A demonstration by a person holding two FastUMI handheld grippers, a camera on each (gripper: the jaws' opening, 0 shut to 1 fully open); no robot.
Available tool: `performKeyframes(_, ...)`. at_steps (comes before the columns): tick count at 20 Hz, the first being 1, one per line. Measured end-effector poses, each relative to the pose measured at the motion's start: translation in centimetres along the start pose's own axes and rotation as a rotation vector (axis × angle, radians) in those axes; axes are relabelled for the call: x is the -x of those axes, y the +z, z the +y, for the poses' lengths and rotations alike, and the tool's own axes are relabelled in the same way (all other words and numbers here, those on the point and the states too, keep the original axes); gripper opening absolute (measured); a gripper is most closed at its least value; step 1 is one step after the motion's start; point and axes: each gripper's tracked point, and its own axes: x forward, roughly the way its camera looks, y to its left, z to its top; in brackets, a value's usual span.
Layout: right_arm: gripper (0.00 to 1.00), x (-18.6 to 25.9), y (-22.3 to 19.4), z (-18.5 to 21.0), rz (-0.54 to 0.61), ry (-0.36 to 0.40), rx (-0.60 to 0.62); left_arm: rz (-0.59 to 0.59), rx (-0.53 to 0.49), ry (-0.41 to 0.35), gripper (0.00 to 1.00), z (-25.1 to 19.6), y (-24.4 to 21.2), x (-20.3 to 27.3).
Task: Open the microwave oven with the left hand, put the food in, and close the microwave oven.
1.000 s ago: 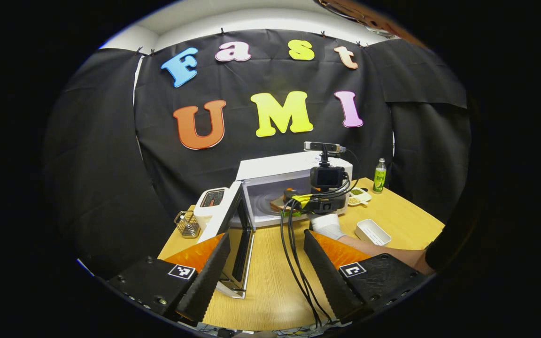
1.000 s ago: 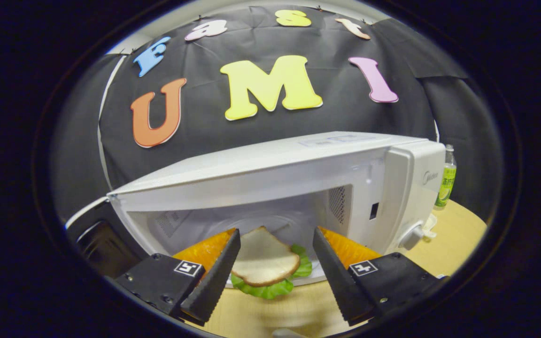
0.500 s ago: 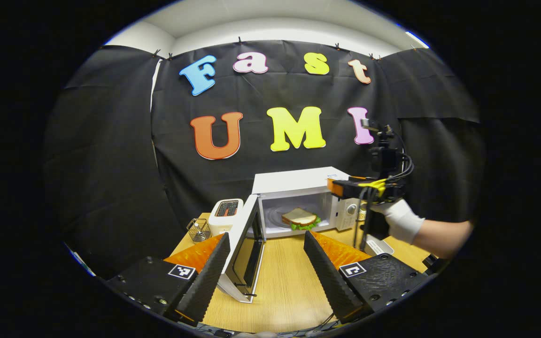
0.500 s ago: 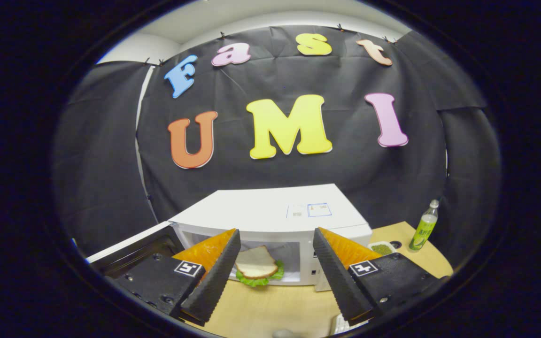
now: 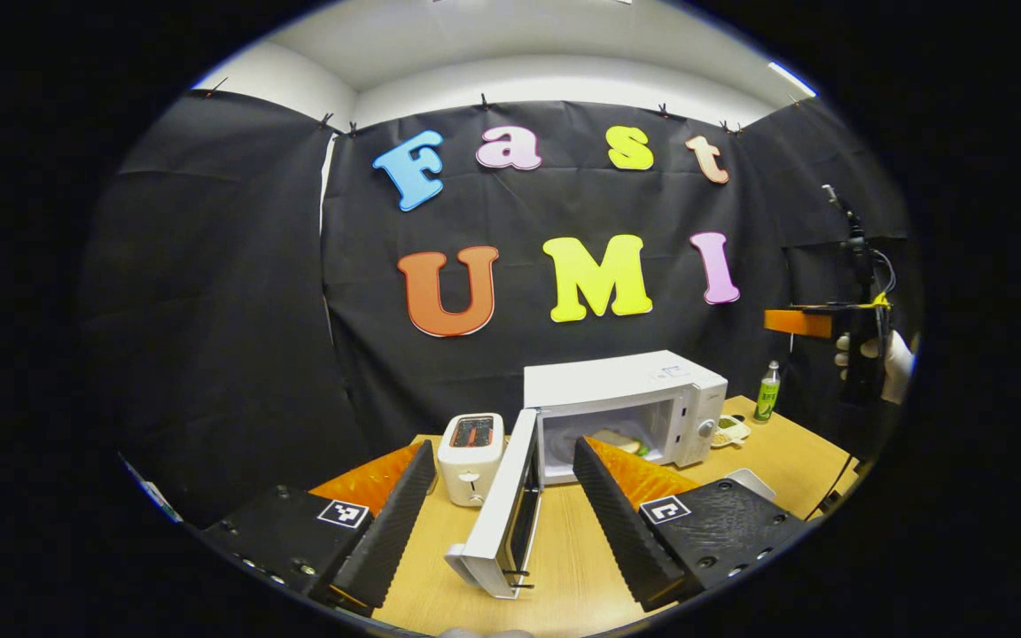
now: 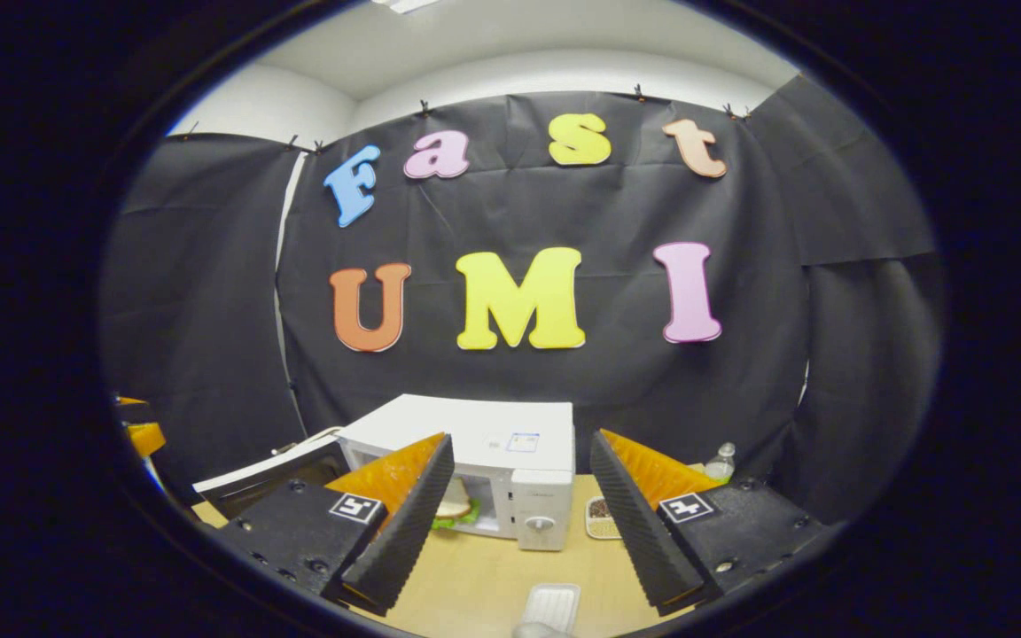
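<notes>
The white microwave [image 5: 626, 394] stands at the back of the wooden table with its door [image 5: 503, 527] swung wide open to the left. A sandwich [image 5: 619, 439] with lettuce lies inside the cavity, partly hidden behind one of my fingers. My left gripper [image 5: 503, 447] is open with nothing in it, well back from the door. My right gripper [image 5: 798, 323], held by a gloved hand [image 5: 899, 361], hangs high at the far right. In the right gripper view the right gripper [image 6: 519, 440] is open with nothing in it, far from the microwave [image 6: 475, 439] and the sandwich [image 6: 455, 512].
A white toaster [image 5: 471, 447] stands left of the open door. A green bottle [image 5: 768, 390] and a small dish of beans [image 5: 728, 431] sit right of the microwave. A white ribbed tray [image 6: 553, 607] lies on the table [image 5: 581, 567] nearer the front.
The right gripper has drawn out of the microwave cavity and risen up to the right, leaving the sandwich inside. The left gripper has also pulled back and up. The door stays open.
</notes>
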Motion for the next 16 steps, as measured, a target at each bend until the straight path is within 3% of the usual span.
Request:
performKeyframes(3, 0.99, 2.7, 0.4, -2.2, 0.022, -0.036, -0.001, -0.025, -0.001, 0.028, 0.93, 1.4, 0.4, -0.2)
performKeyframes(4, 0.99, 3.6, 0.4, -2.7, 0.023, -0.045, -0.006, -0.033, -0.002, 0.035, 0.83, 1.8, 0.7, -0.4)
performKeyframes(5, 0.92, 4.4, 0.6, -3.2, 0.016, -0.059, -0.008, -0.045, -0.002, 0.049, 0.86, 2.5, 1.0, -0.5)
performKeyframes(6, 0.91, 5.0, 0.9, -3.7, 0.014, -0.076, -0.005, -0.053, 0.004, 0.052, 0.81, 2.9, 1.4, -0.7)
performKeyframes(7, 0.99, 5.6, 1.1, -4.2, 0.010, -0.089, -0.012, -0.055, 0.012, 0.037, 0.74, 2.6, 1.2, -1.0)
performKeyframes(10, 0.99, 7.0, 1.3, -4.6, 0.024, -0.096, -0.043, -0.082, 0.028, 0.067, 0.26, 4.2, 1.4, -1.3)
performKeyframes(11, 0.92, 7.5, 1.3, -4.6, 0.034, -0.096, -0.049, -0.076, 0.031, 0.080, 0.10, 4.5, 0.8, -1.5)
performKeyframes(12, 0.92, 7.8, 1.3, -4.8, 0.039, -0.096, -0.052, -0.065, 0.031, 0.081, 0.12, 4.7, 0.2, -1.8)
performKeyframes(13, 0.99, 8.2, 1.4, -4.9, 0.041, -0.098, -0.050, -0.050, 0.028, 0.080, 0.00, 4.7, -0.6, -2.2)
performKeyframes(16, 0.99, 9.2, 1.0, -5.3, 0.053, -0.115, -0.043, -0.005, -0.003, 0.077, 0.00, 5.7, -3.5, -3.1)
